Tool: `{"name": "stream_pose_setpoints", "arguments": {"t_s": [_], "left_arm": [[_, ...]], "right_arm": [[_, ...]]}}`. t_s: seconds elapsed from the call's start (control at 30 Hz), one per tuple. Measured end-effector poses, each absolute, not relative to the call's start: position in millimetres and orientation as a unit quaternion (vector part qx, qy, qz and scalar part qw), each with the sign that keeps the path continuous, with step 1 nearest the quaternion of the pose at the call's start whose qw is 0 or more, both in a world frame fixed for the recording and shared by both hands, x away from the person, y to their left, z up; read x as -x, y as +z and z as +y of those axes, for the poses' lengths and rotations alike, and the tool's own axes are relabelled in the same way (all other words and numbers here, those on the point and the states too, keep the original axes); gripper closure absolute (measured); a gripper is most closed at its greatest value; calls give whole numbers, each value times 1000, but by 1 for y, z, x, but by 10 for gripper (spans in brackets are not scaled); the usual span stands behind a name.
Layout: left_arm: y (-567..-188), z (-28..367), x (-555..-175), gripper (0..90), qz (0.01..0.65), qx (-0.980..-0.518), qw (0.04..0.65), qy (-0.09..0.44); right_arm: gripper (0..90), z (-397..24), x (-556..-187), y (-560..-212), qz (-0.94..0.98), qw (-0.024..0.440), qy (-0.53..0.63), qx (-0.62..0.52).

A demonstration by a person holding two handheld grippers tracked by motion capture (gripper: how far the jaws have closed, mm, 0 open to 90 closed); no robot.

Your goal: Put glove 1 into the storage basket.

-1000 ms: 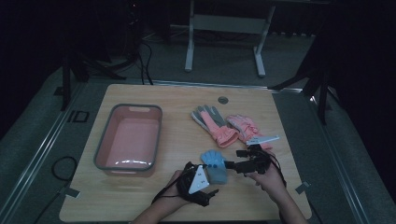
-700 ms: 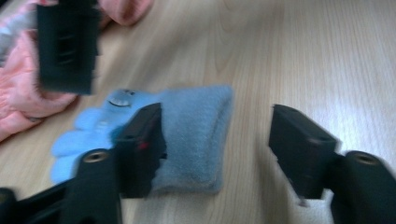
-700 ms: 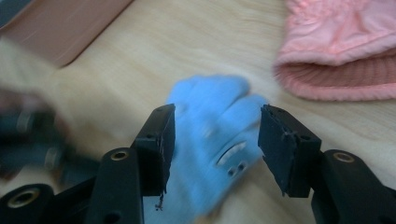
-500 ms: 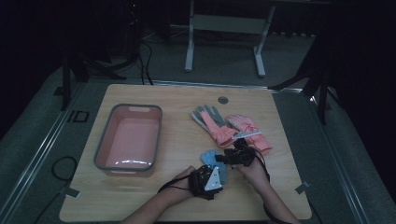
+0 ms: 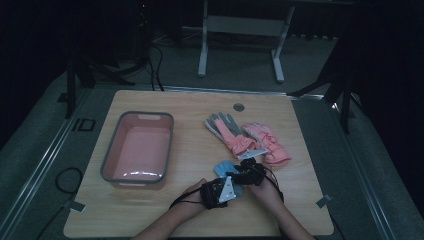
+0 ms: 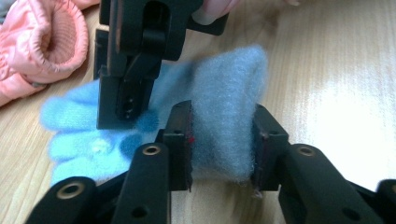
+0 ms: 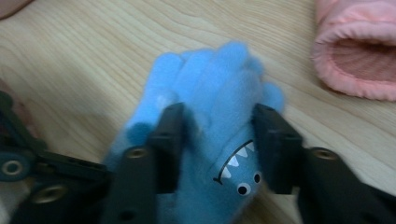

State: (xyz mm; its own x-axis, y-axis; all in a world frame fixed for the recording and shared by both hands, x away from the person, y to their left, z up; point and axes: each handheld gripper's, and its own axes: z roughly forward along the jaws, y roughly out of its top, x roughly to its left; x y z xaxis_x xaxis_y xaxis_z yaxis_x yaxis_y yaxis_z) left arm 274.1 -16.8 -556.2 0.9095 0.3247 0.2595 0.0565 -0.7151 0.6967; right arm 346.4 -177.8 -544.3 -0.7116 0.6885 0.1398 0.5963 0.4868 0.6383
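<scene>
A light-blue fleece glove (image 5: 223, 167) with a shark face lies near the table's front edge. In the left gripper view my left gripper (image 6: 222, 140) squeezes its cuff (image 6: 226, 93), the pads pressing into the fleece; its jaws have just been closing. My right gripper (image 7: 217, 135) straddles the palm of the glove (image 7: 210, 88) by the shark face, both pads against the fabric, and its jaws have just been closing too. From above, the left gripper (image 5: 233, 187) and right gripper (image 5: 241, 177) meet over the glove, a hand behind each.
A pink basin (image 5: 107, 160) stands at the left of the table. A grey-and-pink glove (image 5: 227, 131) and a pink padded glove (image 5: 267, 142) lie just behind the blue one; the pink cuff (image 7: 359, 56) is close to my right gripper.
The right gripper has moved left and down onto the blue glove. Both grippers' jaws have closed from wide onto the glove.
</scene>
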Motion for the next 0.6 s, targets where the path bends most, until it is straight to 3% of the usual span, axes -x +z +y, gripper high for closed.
{"name": "stream_pose_setpoints", "arguments": {"t_s": [0.17,0.37,0.4,0.53,0.6], "left_arm": [[-552,-16,-277,734,113,-910,360,173],[-551,-15,-280,749,121,-910,362,159],[-552,-14,-280,749,123,-910,365,156],[-551,-14,-281,749,126,-910,365,152],[-551,-14,-281,749,123,-911,362,154]], "right_arm": [[740,-176,-348,-545,861,50,346,-370],[763,-175,-346,-544,858,54,349,-373],[745,-175,-346,-544,859,63,348,-370],[486,-175,-350,-545,858,85,337,-378],[463,-176,-353,-545,857,78,337,-382]]}}
